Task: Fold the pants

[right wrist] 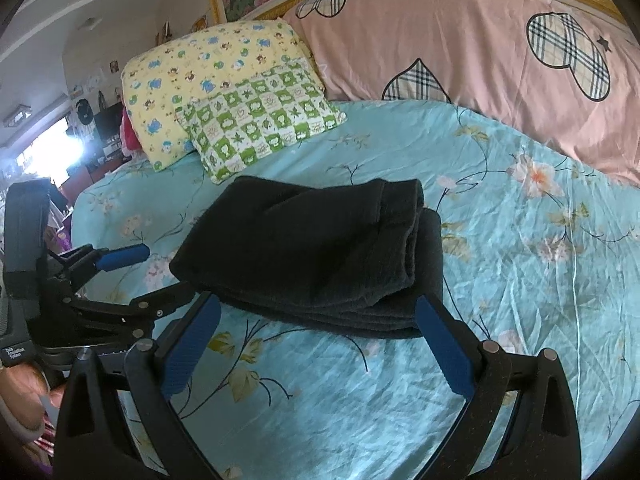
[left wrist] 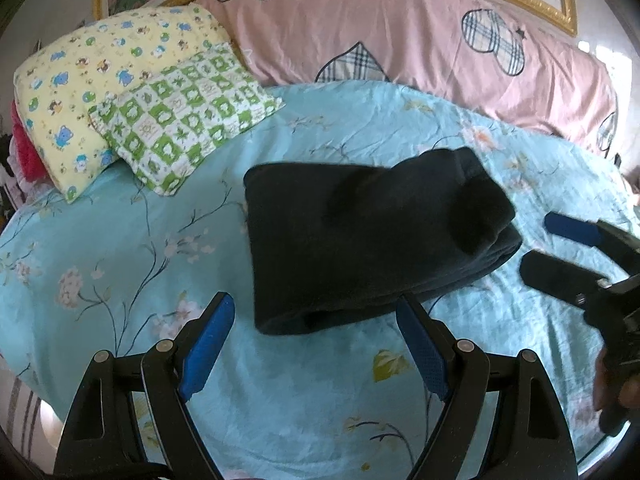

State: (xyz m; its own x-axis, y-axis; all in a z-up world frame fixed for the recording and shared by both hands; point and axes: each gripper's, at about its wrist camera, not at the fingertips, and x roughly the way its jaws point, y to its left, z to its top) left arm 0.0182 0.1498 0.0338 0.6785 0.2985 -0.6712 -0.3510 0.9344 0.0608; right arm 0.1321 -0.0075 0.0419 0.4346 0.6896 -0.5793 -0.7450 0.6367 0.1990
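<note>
The pants [left wrist: 368,236] are seen as a dark, nearly black bundle, folded into a thick block of several layers and laid on the sheet [left wrist: 120,248], a turquoise one printed with flowers and thin branches. In the left wrist view the bundle is found just ahead of the left gripper [left wrist: 316,304], mostly between and beyond its spread blue pads; the right pad's tip meets the near edge of the cloth in the picture, though real contact cannot be judged. Nothing is held between the jaws, which are set wide apart. The top layer is rumpled and raised toward the far right corner, where a rounded fold is stacked over flatter layers.

In the right wrist view the pants [right wrist: 312,252] are seen just beyond the right gripper [right wrist: 318,312], whose jaws are likewise spread wide and empty. The stacked edges of the layers are shown along the right side of the bundle. The near edge is partly covered by both pad tips. The left gripper [right wrist: 132,272] appears to the left of the jaws, its lower finger passing under or behind the bundle's corner; which cannot be told.

Seams, waistband and leg ends are lost in the dark cloth. The right gripper [left wrist: 560,248] is cut off at the left view's right edge. Beyond the pants, a yellow pillow [right wrist: 200,76], a green checked pillow [right wrist: 260,120] and a pink quilt [right wrist: 460,48] are seen, all bent by the lens.
</note>
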